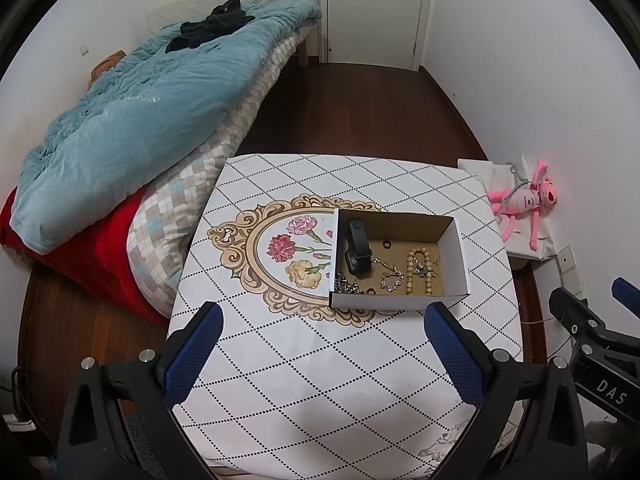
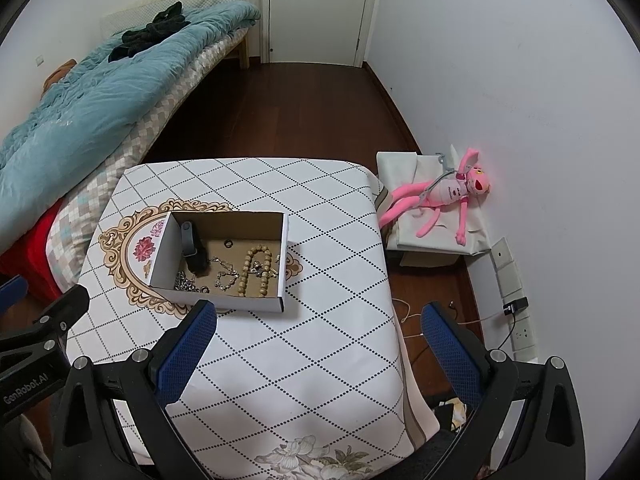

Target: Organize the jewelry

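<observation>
Both jaws spread, empty; cardboard box point(image 1: 400, 300) holds beaded bracelet point(image 1: 419, 272), chains, black watch point(image 1: 357, 251).

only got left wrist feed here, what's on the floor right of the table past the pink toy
Observer: A charger is plugged in low on the wall, its cable trailing across the floor.
Operator: is the right gripper holding anything
Observer: No, the right gripper is open and empty, hanging over the table's right edge.
Operator: anything printed on the near tablecloth edge
Observer: Yes, a pale flower print.
</observation>
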Motion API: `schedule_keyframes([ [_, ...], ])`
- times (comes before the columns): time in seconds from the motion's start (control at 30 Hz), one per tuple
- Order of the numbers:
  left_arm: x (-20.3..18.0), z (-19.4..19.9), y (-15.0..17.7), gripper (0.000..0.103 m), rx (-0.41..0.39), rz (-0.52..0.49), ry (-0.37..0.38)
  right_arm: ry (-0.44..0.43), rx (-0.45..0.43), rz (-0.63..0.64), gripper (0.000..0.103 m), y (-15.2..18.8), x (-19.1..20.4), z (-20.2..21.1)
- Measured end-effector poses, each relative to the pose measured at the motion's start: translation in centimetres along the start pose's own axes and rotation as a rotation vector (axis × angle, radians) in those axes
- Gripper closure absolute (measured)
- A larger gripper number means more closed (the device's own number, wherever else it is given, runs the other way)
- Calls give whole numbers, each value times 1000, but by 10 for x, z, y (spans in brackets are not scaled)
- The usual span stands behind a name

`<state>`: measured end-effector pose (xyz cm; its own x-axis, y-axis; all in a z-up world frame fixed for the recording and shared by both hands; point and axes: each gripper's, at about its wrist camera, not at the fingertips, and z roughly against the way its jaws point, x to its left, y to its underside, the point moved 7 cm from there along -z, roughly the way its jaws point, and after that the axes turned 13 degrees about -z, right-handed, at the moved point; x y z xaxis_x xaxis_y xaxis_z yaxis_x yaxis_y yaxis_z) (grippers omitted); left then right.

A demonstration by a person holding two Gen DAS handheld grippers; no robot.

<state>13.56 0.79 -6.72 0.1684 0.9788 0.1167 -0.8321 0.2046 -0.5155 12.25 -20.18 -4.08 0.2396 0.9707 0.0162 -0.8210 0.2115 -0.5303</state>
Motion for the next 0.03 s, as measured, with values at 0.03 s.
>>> schedule_keyframes([
  [0.03, 0, 1, 0, 0, -1, -1, 3, -1, 0, -2, 0, 0, 0, 0],
])
